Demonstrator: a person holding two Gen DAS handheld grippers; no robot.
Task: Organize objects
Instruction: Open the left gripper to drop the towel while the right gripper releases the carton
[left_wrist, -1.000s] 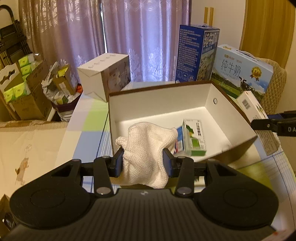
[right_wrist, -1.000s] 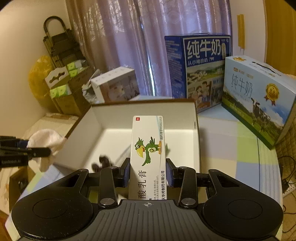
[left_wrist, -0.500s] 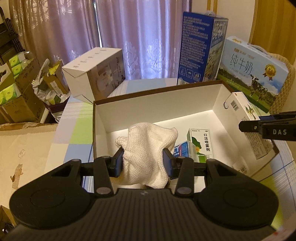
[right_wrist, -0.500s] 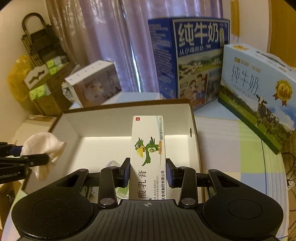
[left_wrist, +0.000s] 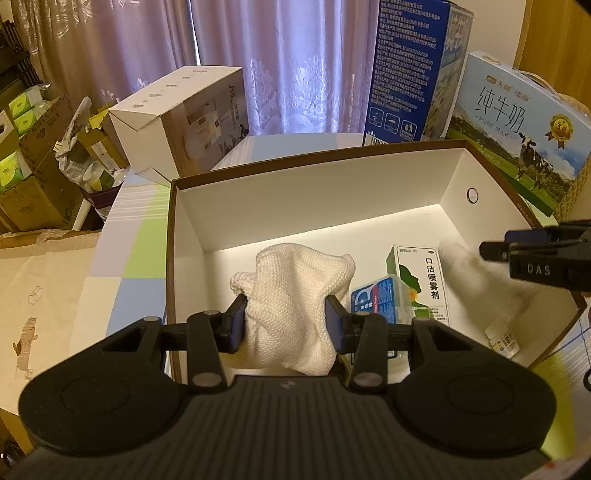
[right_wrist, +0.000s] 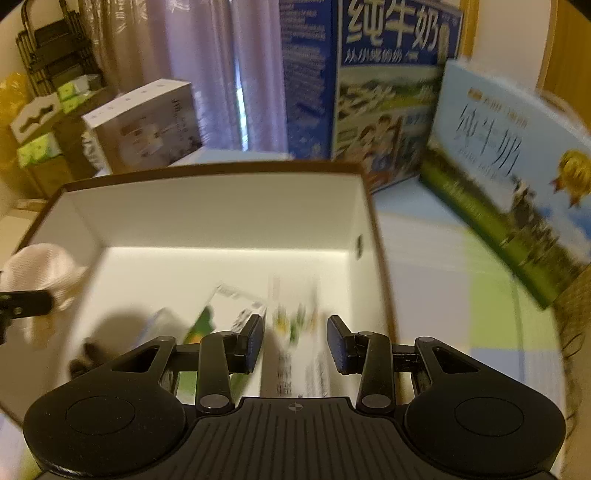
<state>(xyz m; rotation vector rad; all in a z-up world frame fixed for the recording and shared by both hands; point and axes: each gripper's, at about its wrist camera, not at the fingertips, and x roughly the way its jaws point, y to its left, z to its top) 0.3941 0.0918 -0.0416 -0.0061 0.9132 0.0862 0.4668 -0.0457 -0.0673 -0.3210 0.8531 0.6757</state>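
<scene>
A: What does the left tool (left_wrist: 286, 325) have?

B: Its two pads are pressed into a crumpled white knitted cloth (left_wrist: 295, 299), which hangs above the near left corner of the open white cardboard box with the brown rim (left_wrist: 314, 192).

A: And the right tool (right_wrist: 295, 341)?

B: It holds a tall white carton with a green bird printed on it (right_wrist: 295, 332), narrow jaws at either side, low inside the box near its right wall. That view is badly blurred, so the print is hardly readable.

A: Anything lying in the box?

B: On its floor, a white and green spray carton (left_wrist: 421, 284) with a small blue packet (left_wrist: 376, 299) leaning against its left side, and a little white bottle (left_wrist: 502, 339) at the near right corner.

A: Where does the box stand?

B: On the pastel checked surface (left_wrist: 125, 280). Behind it, towards the far edge, stand a tall dark blue milk case (left_wrist: 410, 70) and a pale blue milk case with a cow (left_wrist: 517, 122); a white appliance carton (left_wrist: 184, 118) sits at the far left corner.
</scene>
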